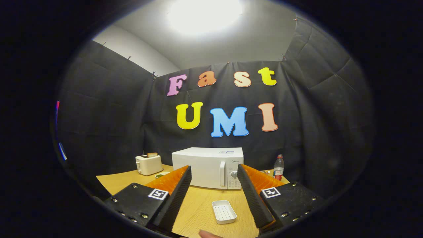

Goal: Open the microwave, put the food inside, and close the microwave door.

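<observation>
**A:** Where's the microwave (207,167) from where you stand?

**B:** Centre of the frame, a little below the middle, at the back of the wooden table (198,211) against the black cloth. It sits beyond my fingers, framed in the gap between them. Its door is closed. The upright handle (222,174) runs down the right side of the door, just left of the control panel and its knob (234,174).

**A:** How do you reckon it will handle?

**B:** My guess is the box is heavy and stiff enough to stay put when I pull. The handle looks like hard, smooth plastic, so it may be slippery. I'd close on the bar around its middle and swing outward along the door's arc, not straight back. The hinge looks to be on the left, judging by where the handle is.

**A:** And the food?

**B:** There's a small white ribbed tray (224,211) low in the frame, between my fingers and just ahead of them. It looks light and rigid; I can't tell whether anything is in it. I'd pinch its rim gently, since it could skid on the wood.

**A:** Your claw?

**B:** My gripper (214,195) is spread wide, holding nothing and touching nothing. A fingertip (208,234) of someone's hand shows at the bottom edge.

**A:** Anything else around?

**B:** A toaster (149,164) left of the microwave, a bottle (278,168) on its right.
</observation>
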### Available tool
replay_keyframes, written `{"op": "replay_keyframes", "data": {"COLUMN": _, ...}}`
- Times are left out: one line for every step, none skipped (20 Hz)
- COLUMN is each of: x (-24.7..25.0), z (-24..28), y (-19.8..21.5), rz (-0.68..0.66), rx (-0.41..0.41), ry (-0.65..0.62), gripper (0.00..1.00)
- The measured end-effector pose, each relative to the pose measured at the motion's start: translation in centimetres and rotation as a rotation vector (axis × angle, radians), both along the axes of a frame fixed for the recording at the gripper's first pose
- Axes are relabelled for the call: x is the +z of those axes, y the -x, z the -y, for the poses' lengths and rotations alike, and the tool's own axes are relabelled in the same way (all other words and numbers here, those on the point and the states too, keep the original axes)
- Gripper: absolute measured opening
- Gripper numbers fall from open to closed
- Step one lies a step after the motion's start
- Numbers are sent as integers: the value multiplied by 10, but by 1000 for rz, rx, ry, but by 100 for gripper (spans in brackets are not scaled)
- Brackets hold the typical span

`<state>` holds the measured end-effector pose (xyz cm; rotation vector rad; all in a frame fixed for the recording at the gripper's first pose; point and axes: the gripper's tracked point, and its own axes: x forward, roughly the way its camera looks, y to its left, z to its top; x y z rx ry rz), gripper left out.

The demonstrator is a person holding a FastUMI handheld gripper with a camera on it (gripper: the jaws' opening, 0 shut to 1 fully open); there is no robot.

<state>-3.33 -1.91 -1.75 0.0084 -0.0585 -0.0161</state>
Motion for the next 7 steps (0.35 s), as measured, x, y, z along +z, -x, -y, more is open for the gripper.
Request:
{"op": "replay_keyframes", "data": {"x": -2, "z": 2, "y": 0, "rz": -8, "rx": -6, "ry": 0, "gripper": 95}}
{"op": "replay_keyframes", "data": {"x": -2, "z": 3, "y": -1, "rz": -12, "rx": -13, "ry": 6, "gripper": 97}}
{"op": "replay_keyframes", "data": {"x": -1, "z": 4, "y": -2, "rz": -8, "rx": -20, "ry": 11, "gripper": 97}}
{"op": "replay_keyframes", "data": {"x": -1, "z": 6, "y": -2, "rz": -5, "rx": -29, "ry": 16, "gripper": 97}}
{"op": "replay_keyframes", "data": {"x": -1, "z": 6, "y": -2, "rz": -5, "rx": -32, "ry": 20, "gripper": 97}}
{"op": "replay_keyframes", "data": {"x": -2, "z": 5, "y": -2, "rz": -5, "rx": -31, "ry": 26, "gripper": 97}}
{"op": "replay_keyframes", "data": {"x": -2, "z": 5, "y": -3, "rz": -6, "rx": -30, "ry": 32, "gripper": 97}}
